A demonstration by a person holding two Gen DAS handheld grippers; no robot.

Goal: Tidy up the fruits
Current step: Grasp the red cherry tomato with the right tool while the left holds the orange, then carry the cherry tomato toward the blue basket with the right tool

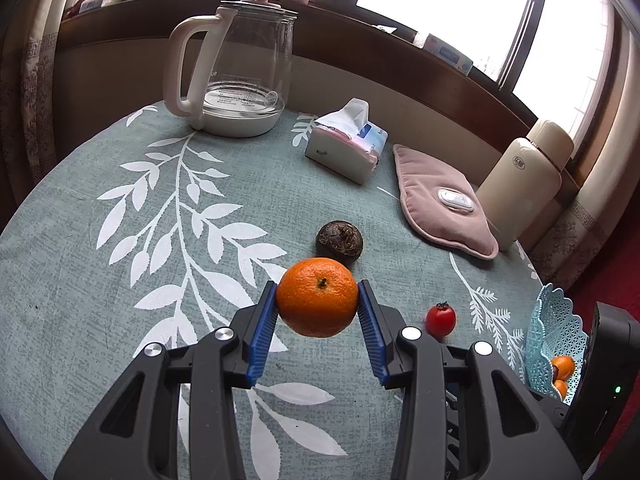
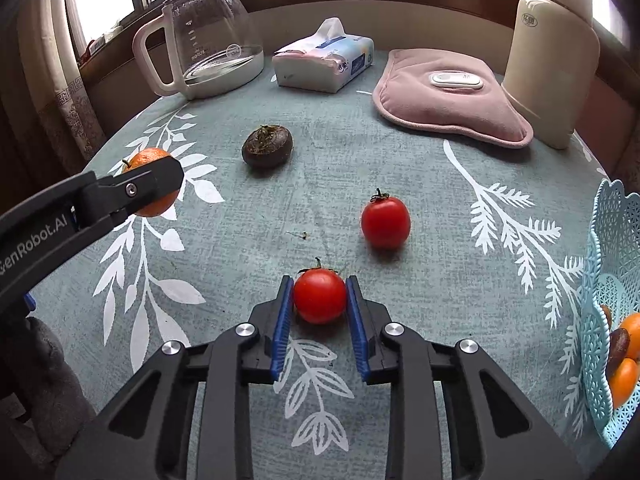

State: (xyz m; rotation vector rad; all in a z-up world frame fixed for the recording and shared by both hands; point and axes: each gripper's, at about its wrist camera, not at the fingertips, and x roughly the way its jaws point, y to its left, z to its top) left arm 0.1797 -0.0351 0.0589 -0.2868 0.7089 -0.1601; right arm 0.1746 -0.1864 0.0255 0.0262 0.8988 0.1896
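Observation:
My left gripper is shut on an orange and holds it above the cloth; the orange shows in the right wrist view too, half behind the left gripper's finger. My right gripper is shut on a red tomato low over the table. A second tomato lies just beyond it, also in the left wrist view. A dark brown round fruit lies farther back. A light blue lattice basket at the right edge holds oranges and a brown fruit.
A glass kettle stands at the back left, a tissue pack at the back middle, a pink heat pad and a cream thermos at the back right. The round table has a green leaf-print cloth.

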